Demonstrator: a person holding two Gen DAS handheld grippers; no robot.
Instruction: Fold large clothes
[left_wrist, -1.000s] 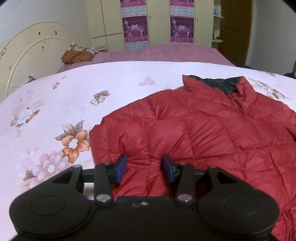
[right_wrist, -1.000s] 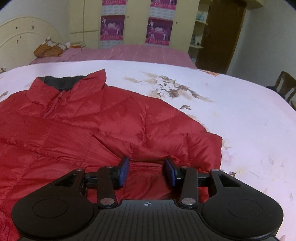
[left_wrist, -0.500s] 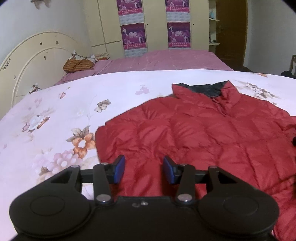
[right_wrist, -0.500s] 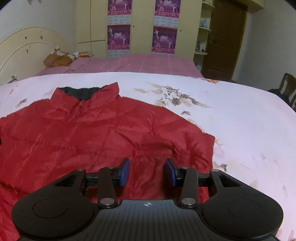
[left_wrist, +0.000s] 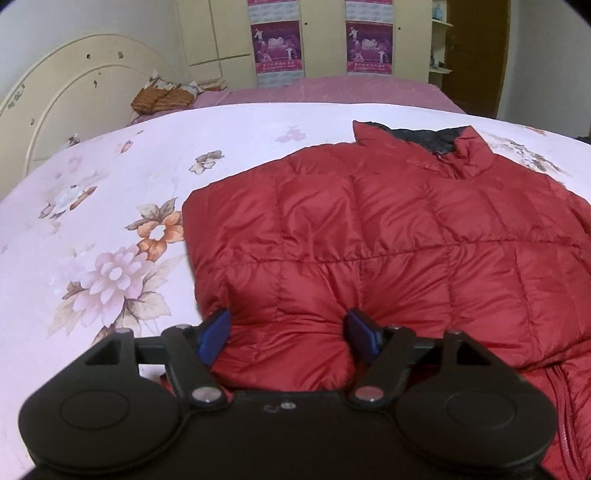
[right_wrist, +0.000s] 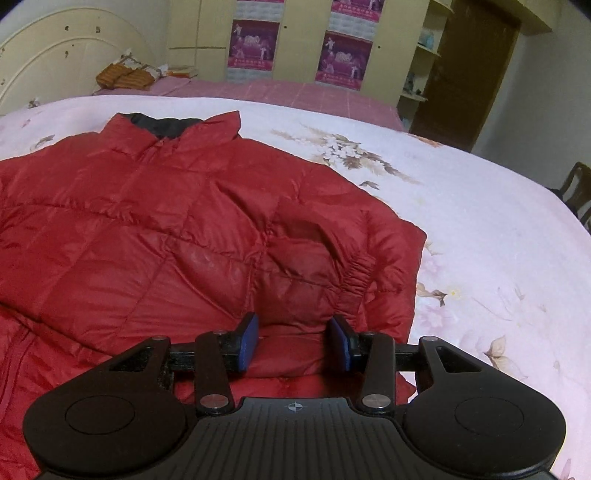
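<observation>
left hand-held gripper (left_wrist: 288, 334) has just been opening around a puffy fold of the red jacket (left_wrist: 369, 236) lying across the bed (left_wrist: 110, 177) near its front edge, right hand-held gripper (right_wrist: 293, 341) pinching its fold partway shut, risking one-sided drag skewing the fold

We see a red quilted puffer jacket (left_wrist: 388, 236) lying flat and front-up on the floral bedspread, its stand-up collar (right_wrist: 173, 129) at the far end showing a dark lining. Both sleeves are folded in over the body, the elastic cuff (right_wrist: 352, 273) of one lying on the chest. Its puffy near edge bunches up toward us.
</observation>
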